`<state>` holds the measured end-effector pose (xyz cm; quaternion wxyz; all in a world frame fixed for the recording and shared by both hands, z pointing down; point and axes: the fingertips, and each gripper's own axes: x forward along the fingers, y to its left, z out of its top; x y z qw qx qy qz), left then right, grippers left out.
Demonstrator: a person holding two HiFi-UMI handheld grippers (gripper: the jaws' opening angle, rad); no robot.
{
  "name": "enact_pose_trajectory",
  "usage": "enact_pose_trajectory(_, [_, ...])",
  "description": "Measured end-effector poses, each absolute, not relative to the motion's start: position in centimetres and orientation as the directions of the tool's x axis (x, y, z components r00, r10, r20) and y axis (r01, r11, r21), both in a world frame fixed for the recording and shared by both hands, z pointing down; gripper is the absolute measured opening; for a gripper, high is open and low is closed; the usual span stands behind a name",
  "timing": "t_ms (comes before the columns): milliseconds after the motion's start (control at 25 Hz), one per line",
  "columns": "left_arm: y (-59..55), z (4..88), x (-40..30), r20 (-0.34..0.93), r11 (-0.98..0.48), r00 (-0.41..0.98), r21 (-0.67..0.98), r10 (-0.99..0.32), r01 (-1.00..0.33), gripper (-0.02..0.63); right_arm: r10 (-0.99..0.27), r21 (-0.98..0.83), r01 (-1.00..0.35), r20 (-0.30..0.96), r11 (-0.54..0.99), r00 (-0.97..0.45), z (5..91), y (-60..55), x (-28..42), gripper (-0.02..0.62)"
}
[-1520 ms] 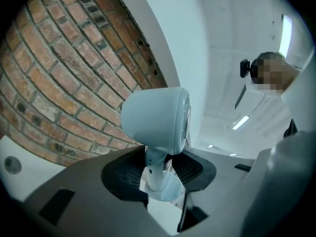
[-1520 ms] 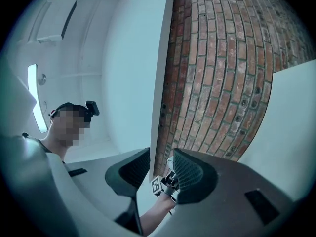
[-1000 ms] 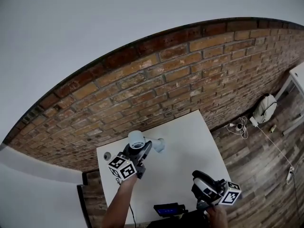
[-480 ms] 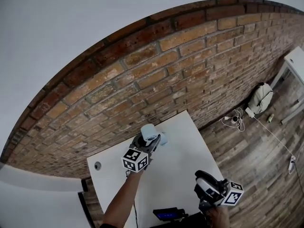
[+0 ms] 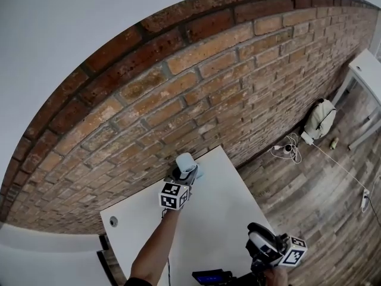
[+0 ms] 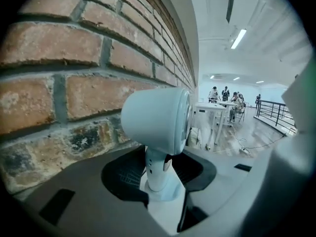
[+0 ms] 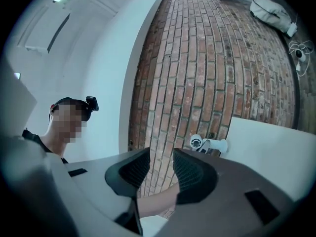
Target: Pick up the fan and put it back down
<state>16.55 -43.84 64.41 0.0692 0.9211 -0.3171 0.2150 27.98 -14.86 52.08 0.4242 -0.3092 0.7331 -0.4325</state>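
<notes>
A small pale blue fan [image 5: 186,162] with a round head stands upright at the far edge of the white table [image 5: 226,213], close to the brick wall. My left gripper [image 5: 177,180] is shut on its stem; in the left gripper view the black pads [image 6: 123,174] clamp the stem [image 6: 157,167] just above the base. Whether the base touches the table, I cannot tell. My right gripper [image 5: 262,246] hangs at the table's near right corner, apart from the fan. It [image 7: 162,157] stands open with nothing between its pads, and the fan [image 7: 207,143] shows far off.
A black device with a blue screen [image 5: 208,277] lies at the table's near edge. A small round grey thing [image 5: 113,221] sits at the far left corner. The brick wall [image 5: 178,100] runs behind. On the floor to the right lie a white bag [image 5: 317,126] and cables [image 5: 287,151].
My left gripper has carried the fan from the table's left part toward the wall and lower, to the far edge. The right gripper has drifted a little down and right.
</notes>
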Motion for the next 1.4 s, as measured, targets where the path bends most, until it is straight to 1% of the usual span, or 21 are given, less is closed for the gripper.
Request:
enact_pose_trajectory(160, [-44.6, 65.5, 18.8, 0.451, -0.804, 0.712, -0.021, -0.538, -0.594, 0.181, -0.834, -0.902, -0.094, -0.345, 0.421, -0.432, 52.6, -14.9, 29.0, 0.132])
enact_pose_trajectory(680, [-46.4, 66.6, 23.3, 0.434, -0.803, 0.715, -0.034, -0.549, -0.596, 0.181, -0.849, -0.914, -0.104, -0.317, 0.393, -0.423, 53.3, -15.0, 30.0, 0.132])
enact_pose_trajectory(1000, [-46.5, 67.1, 22.4, 0.447, -0.809, 0.704, -0.08, -0.551, -0.582, 0.181, -0.857, -0.915, -0.113, -0.313, 0.388, -0.41, 53.5, -15.0, 31.1, 0.132])
enact_pose_trajectory(1160, [-46.7, 67.4, 21.9, 0.447, -0.801, 0.7, -0.065, -0.557, -0.595, 0.179, -0.851, -0.916, -0.1, -0.315, 0.388, -0.42, 53.6, -15.2, 30.7, 0.132])
enact_pose_trajectory(1280, [-46.9, 67.3, 21.9, 0.451, -0.808, 0.699, -0.092, -0.555, -0.582, 0.181, -0.846, -0.914, -0.095, -0.319, 0.393, -0.428, 53.3, -15.3, 30.4, 0.132])
enact_pose_trajectory(1400, [-47.0, 67.1, 21.8, 0.448, -0.809, 0.7, -0.099, -0.556, -0.579, 0.198, -0.846, -0.915, -0.096, -0.317, 0.392, -0.429, 53.2, -15.4, 30.4, 0.132])
